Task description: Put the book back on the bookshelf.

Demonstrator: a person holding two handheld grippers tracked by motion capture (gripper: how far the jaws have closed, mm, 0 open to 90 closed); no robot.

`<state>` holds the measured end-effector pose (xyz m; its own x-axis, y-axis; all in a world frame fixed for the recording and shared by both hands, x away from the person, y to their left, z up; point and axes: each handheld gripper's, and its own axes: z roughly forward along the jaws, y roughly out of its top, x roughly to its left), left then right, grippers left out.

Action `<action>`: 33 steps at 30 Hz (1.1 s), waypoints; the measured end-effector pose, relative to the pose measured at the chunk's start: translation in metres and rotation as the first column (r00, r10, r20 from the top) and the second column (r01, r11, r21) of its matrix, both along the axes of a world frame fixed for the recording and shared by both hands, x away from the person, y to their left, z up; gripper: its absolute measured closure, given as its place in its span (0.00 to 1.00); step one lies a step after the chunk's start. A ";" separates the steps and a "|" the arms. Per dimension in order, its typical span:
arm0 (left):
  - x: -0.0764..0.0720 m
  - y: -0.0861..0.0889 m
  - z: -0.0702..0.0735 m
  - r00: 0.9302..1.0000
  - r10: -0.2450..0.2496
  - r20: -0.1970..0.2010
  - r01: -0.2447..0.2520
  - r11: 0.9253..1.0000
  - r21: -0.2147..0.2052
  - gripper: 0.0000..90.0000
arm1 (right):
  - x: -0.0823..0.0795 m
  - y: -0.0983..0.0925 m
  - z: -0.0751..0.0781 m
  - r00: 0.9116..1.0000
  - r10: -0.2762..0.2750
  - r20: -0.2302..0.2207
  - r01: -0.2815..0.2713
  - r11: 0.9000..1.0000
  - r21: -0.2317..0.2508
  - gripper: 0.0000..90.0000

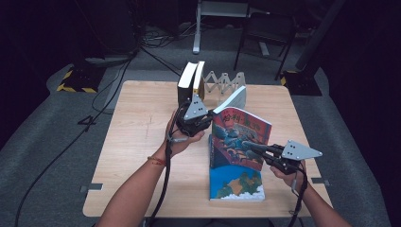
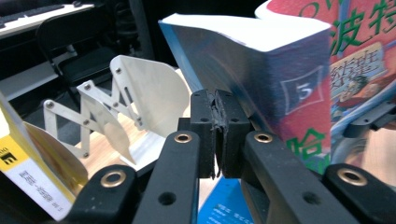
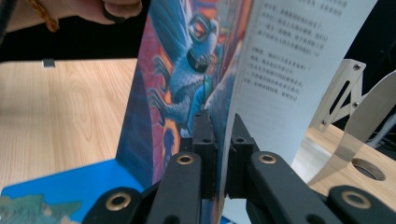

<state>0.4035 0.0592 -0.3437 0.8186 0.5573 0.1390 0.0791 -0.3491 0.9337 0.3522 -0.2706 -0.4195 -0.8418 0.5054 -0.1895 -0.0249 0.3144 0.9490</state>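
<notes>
Your right gripper [image 1: 250, 146] is clamped on the front cover [image 3: 180, 88] of the raised book [image 1: 239, 139]; in the right gripper view the cover's edge runs down between the two pads, with the printed artwork to the left of the jaws and a white text page [image 3: 285, 79] just to their right. Your left gripper [image 1: 208, 113] is clenched tight, pads pressed face to face, and whether they pinch anything I cannot tell; in the left gripper view the book's page block [image 2: 261, 70] and spine stand directly behind and to the right of the jaw tips, touching or very nearly so. From above, the raised book stands tilted between your two grippers, its top corner beside the left one and its lower cover edge at the right one. Below both grippers a second book [image 1: 236, 185] lies flat on the table [image 1: 142, 142], blue cover up, under the raised one. Beyond the left gripper, an expanding metal bookend [image 2: 116, 98] stands on the table, and to the left of that gripper two more books [image 1: 191, 82] stand upright against the bookend's far end. Your left hand [image 1: 182, 139] wraps the gripper body from below.
</notes>
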 end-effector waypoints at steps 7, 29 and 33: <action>-0.018 0.013 -0.018 1.000 -0.015 0.025 0.013 0.998 0.059 0.83 | -0.007 -0.002 -0.004 1.000 0.008 0.005 -0.007 1.000 -0.017 0.96; -0.052 0.005 -0.107 0.968 -0.115 -0.223 0.164 0.963 0.215 0.44 | -0.020 -0.002 -0.007 0.999 0.013 0.031 -0.011 0.999 -0.044 0.96; -0.056 -0.014 -0.122 0.960 -0.116 -0.255 0.176 0.958 0.225 0.40 | -0.021 -0.003 -0.009 0.999 0.015 0.038 -0.013 0.999 -0.042 0.96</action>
